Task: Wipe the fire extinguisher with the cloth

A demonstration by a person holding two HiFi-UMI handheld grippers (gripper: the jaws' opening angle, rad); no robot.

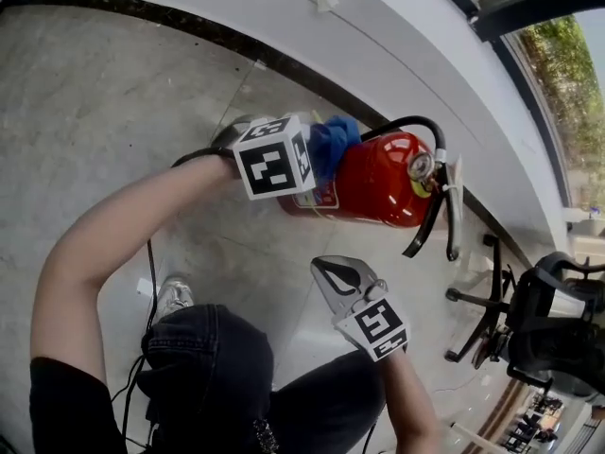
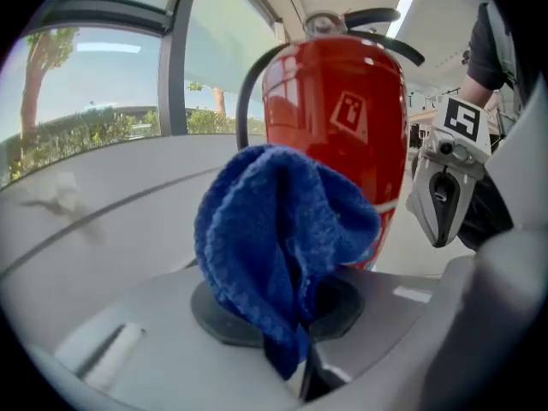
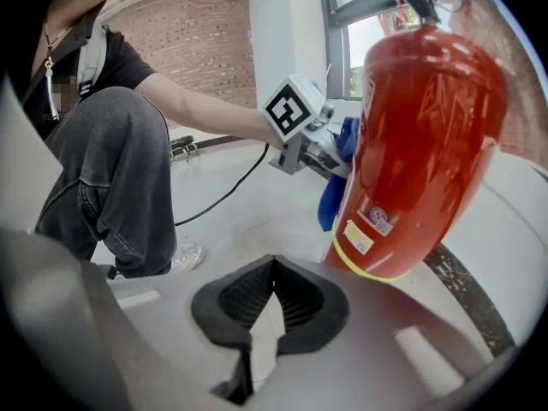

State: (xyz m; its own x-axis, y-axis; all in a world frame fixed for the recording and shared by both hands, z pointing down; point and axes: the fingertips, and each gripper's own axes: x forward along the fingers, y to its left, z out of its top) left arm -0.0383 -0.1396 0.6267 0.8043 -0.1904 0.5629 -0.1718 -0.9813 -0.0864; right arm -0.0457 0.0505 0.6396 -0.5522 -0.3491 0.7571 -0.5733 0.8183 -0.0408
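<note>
A red fire extinguisher [image 1: 378, 183] stands on the floor beside a curved white ledge, its black hose and handle at the top. My left gripper [image 1: 319, 151] is shut on a bunched blue cloth [image 1: 335, 142], which rests against the extinguisher's upper side. In the left gripper view the cloth [image 2: 278, 247] bulges out of the closed jaws in front of the red cylinder [image 2: 338, 101]. My right gripper [image 1: 328, 272] hovers shut and empty, a little short of the cylinder. In the right gripper view the extinguisher [image 3: 428, 144] stands close on the right, with the cloth [image 3: 336, 187] behind it.
The curved white ledge [image 1: 416, 55] with windows above it runs behind the extinguisher, and a dark strip [image 1: 142, 12] edges the floor. A black office chair [image 1: 529, 320] stands at the right. A black cable [image 1: 149, 282] trails by the person's shoe [image 1: 175, 296] and jeans.
</note>
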